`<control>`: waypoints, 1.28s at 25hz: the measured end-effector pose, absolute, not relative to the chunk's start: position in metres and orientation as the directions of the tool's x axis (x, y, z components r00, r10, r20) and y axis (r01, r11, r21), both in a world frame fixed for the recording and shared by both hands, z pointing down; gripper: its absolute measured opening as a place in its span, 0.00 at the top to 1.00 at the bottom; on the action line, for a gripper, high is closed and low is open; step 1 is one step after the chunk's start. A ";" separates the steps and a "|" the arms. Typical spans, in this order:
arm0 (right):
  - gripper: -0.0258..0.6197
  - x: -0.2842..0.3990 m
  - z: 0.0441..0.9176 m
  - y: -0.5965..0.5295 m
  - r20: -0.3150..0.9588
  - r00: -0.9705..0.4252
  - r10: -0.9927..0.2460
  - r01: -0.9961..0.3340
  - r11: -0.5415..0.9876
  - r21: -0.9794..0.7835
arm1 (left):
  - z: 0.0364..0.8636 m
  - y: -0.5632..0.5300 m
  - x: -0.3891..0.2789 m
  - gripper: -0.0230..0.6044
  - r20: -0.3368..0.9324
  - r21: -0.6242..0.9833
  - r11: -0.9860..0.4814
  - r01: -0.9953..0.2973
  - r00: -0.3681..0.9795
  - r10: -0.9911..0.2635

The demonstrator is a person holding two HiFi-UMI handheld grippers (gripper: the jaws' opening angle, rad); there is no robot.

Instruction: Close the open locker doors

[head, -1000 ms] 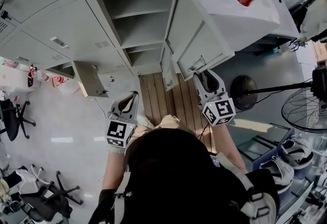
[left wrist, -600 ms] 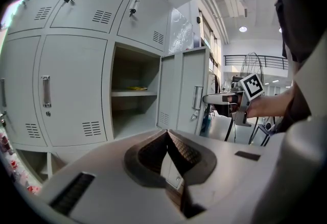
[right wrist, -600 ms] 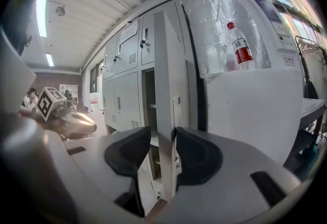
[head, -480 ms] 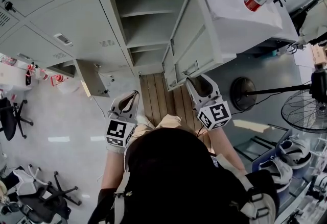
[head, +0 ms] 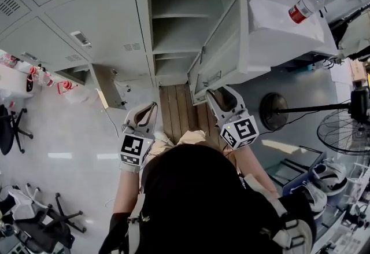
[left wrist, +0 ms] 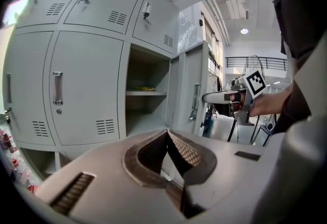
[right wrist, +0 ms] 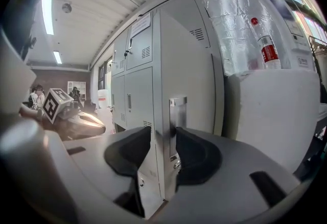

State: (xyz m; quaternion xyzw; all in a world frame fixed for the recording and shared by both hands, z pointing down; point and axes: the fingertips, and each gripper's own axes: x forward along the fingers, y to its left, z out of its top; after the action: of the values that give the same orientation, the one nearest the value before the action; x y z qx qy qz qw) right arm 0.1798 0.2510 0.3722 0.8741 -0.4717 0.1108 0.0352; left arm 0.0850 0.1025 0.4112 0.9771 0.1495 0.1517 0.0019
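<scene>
A grey locker bank fills the top of the head view. One tall compartment (head: 176,30) with shelves stands open. Its door (head: 228,39) hangs partly swung in, edge towards me. My right gripper (head: 218,94) is at that door's lower edge. In the right gripper view the door's edge and metal handle (right wrist: 177,113) sit between the pads, and the right gripper (right wrist: 163,141) is shut on them. My left gripper (head: 151,107) hangs in front of the lockers, touching nothing. In its own view the left gripper (left wrist: 167,133) is shut and holds nothing.
A smaller door (head: 195,82) below the tall one is ajar, and another low door (head: 108,88) stands open at the left. A white cabinet (head: 289,33) with a water bottle (head: 304,7) flanks the lockers on the right. A floor fan (head: 341,128) and office chairs (head: 34,229) stand nearby.
The tall door has swung left, towards its compartment, with my right gripper moving left along with it. My left gripper has shifted only a little.
</scene>
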 end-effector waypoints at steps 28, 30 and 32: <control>0.73 0.206 0.368 0.096 0.223 0.251 -0.942 -0.964 -0.263 -0.027 | 0.417 0.001 0.046 0.95 0.322 0.065 -0.997 -0.040 0.946 -0.017; 0.73 0.212 0.367 0.088 0.220 0.233 -0.947 -0.969 -0.245 -0.028 | 0.416 -0.004 0.048 0.95 0.322 0.065 -0.996 -0.063 0.946 -0.039; 0.72 0.218 0.368 0.079 0.216 0.217 -0.952 -0.973 -0.228 -0.028 | 0.416 -0.009 0.050 0.95 0.323 0.067 -0.994 -0.086 0.945 -0.060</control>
State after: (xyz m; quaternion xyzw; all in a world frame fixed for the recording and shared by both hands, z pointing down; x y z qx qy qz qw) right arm 0.2184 0.0789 0.3676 0.7779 -0.6188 0.0938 0.0567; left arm 0.0498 -0.0087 0.4163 0.9852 -0.0372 0.1624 0.0401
